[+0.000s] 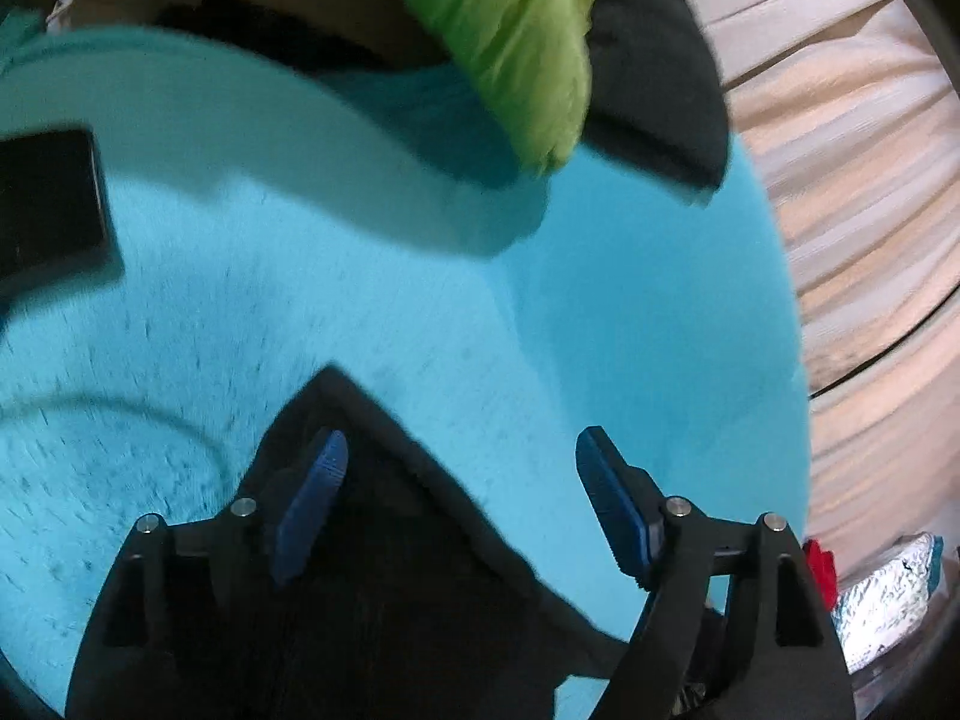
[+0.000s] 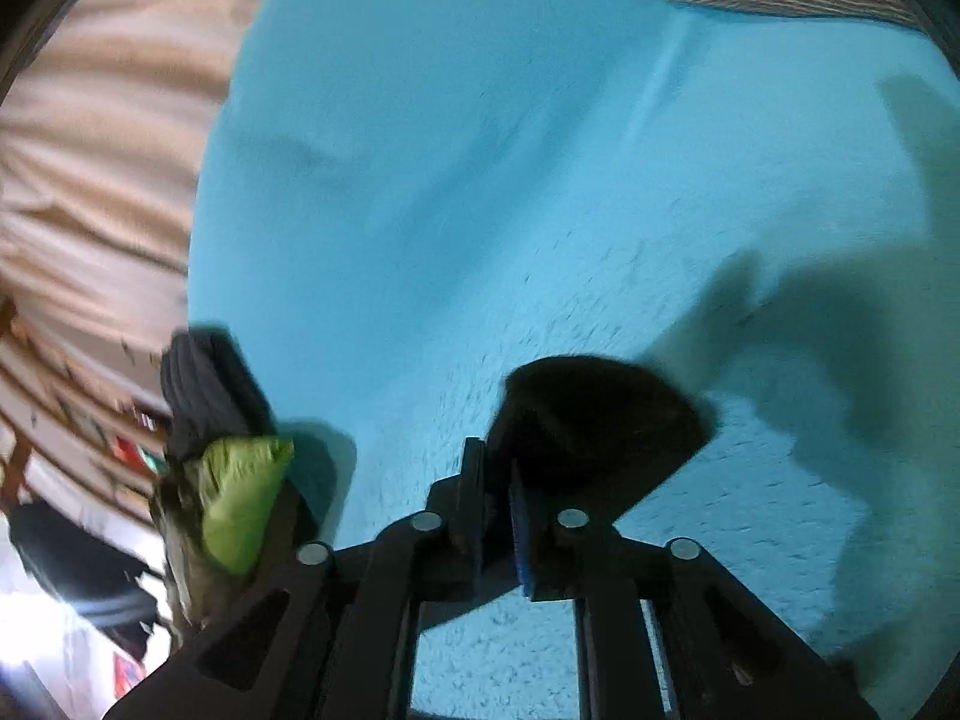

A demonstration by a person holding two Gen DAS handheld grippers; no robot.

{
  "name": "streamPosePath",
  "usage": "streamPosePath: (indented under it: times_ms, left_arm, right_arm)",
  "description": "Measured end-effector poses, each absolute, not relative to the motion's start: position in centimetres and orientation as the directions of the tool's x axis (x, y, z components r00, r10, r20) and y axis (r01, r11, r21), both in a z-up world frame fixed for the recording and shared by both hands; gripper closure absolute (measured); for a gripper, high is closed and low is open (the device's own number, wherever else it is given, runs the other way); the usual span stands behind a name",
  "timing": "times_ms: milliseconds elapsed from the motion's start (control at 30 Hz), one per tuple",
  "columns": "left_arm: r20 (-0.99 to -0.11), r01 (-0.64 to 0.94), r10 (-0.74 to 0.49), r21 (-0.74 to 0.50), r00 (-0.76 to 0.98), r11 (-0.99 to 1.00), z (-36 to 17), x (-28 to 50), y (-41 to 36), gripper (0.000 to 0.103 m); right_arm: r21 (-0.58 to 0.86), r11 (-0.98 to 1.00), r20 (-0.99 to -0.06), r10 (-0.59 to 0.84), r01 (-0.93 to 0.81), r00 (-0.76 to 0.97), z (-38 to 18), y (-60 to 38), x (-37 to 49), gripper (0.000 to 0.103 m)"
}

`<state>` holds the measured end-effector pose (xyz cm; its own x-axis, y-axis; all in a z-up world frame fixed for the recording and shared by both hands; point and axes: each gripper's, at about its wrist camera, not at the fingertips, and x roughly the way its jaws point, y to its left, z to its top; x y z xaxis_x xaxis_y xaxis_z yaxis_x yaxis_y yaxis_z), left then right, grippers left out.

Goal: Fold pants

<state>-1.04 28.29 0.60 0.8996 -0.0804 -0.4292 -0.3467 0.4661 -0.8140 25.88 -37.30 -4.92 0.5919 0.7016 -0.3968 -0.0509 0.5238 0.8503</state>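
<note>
The black pants [image 1: 390, 570] lie on a bright blue bedsheet [image 1: 360, 300], one corner pointing away from me. My left gripper [image 1: 461, 438] stands wide open just above that corner; the blue pads [image 1: 312, 504] touch nothing. In the right wrist view another rounded corner of the black pants [image 2: 600, 420] sticks out ahead of my right gripper [image 2: 495, 456]. Its jaws stand only a narrow gap apart, with dark cloth in the gap and the pads not visibly pressing it. The blue sheet [image 2: 480, 180] spreads beyond.
A lime-green cushion [image 1: 510, 30] rests on a dark folded cloth [image 1: 654, 90] at the bed's far edge; both show low left as the cushion [image 2: 240, 498] and the cloth [image 2: 204, 384]. A flat black object [image 1: 48, 198] lies left. Beige curtains [image 1: 852, 180] hang beside the bed.
</note>
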Motion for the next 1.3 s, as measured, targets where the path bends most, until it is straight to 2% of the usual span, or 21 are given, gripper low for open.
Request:
streamPosePath:
  times_ms: [100, 167, 267, 333, 400, 433, 500, 567, 667, 733, 867, 1033, 1300]
  left_arm:
    - [-0.434, -0.362, -0.059, -0.812, 0.899, 0.458, 1.5, -2.6, 28.3, 0.024]
    - [-0.462, -0.367, -0.073, -0.782, 0.884, 0.503, 2.1, -2.8, 26.5, 0.024]
    - [-0.541, -0.366, -0.094, -0.676, 0.836, 0.640, 3.1, -1.7, 21.2, 0.024]
    - [-0.627, -0.385, -0.019, -0.501, 0.779, 0.775, 3.7, -0.3, 16.4, 0.021]
    - [-0.667, -0.377, 0.094, -0.295, 0.740, 0.878, 3.4, 0.0, 11.2, 0.020]
    - [-0.668, -0.367, 0.132, -0.223, 0.732, 0.903, 3.2, 0.1, 9.4, 0.020]
    - [-0.646, -0.355, 0.248, -0.037, 0.722, 0.934, 1.8, -0.1, 5.6, 0.020]
    - [-0.657, -0.339, 0.298, 0.069, 0.692, 0.938, 0.5, 0.2, 4.0, 0.020]
    - [-0.663, -0.289, 0.271, 0.087, 0.698, 0.953, -0.2, -0.4, 2.7, 0.020]
    - [-0.656, -0.296, 0.288, 0.102, 0.697, 0.950, -0.1, -0.2, 2.4, 0.020]
    - [-0.680, -0.313, 0.266, 0.057, 0.683, 0.948, 0.2, 1.4, 3.1, 0.020]
    - [-0.701, -0.330, 0.229, -0.009, 0.675, 0.944, 0.0, 1.5, 4.1, 0.020]
    - [-0.702, -0.330, 0.230, -0.007, 0.674, 0.944, -0.1, 1.4, 4.0, 0.020]
  right_arm:
    - [0.850, 0.525, -0.414, 0.636, 0.027, 0.651, -5.3, -39.3, 25.1, 0.058]
    - [0.837, 0.541, -0.445, 0.583, 0.084, 0.679, -5.5, -40.3, 24.6, 0.052]
    - [0.798, 0.593, -0.496, 0.543, 0.109, 0.677, -5.2, -40.5, 24.3, 0.051]
    - [0.747, 0.662, -0.523, 0.531, 0.058, 0.666, -3.8, -39.4, 23.9, 0.051]
    - [0.618, 0.785, -0.573, 0.491, -0.048, 0.657, -1.6, -37.1, 22.9, 0.050]
    - [0.518, 0.847, -0.602, 0.457, -0.115, 0.655, -0.5, -35.5, 22.0, 0.047]
    - [0.366, 0.906, -0.644, 0.412, -0.214, 0.645, 0.8, -32.9, 20.1, 0.030]
    - [0.242, 0.916, -0.684, 0.395, -0.320, 0.613, 1.7, -30.1, 17.2, 0.026]
    - [0.102, 0.910, -0.683, 0.357, -0.401, 0.637, 2.3, -28.6, 12.4, 0.022]
    - [0.072, 0.903, -0.668, 0.358, -0.423, 0.652, 2.6, -28.3, 10.2, 0.020]
    - [0.152, 0.904, -0.682, 0.388, -0.400, 0.620, 1.7, -29.7, 9.2, 0.020]
    - [0.151, 0.937, -0.755, 0.315, -0.315, 0.574, -0.4, -30.0, 10.9, 0.020]
    - [0.169, 0.952, -0.770, 0.289, -0.256, 0.568, -1.1, -31.1, 11.6, 0.020]
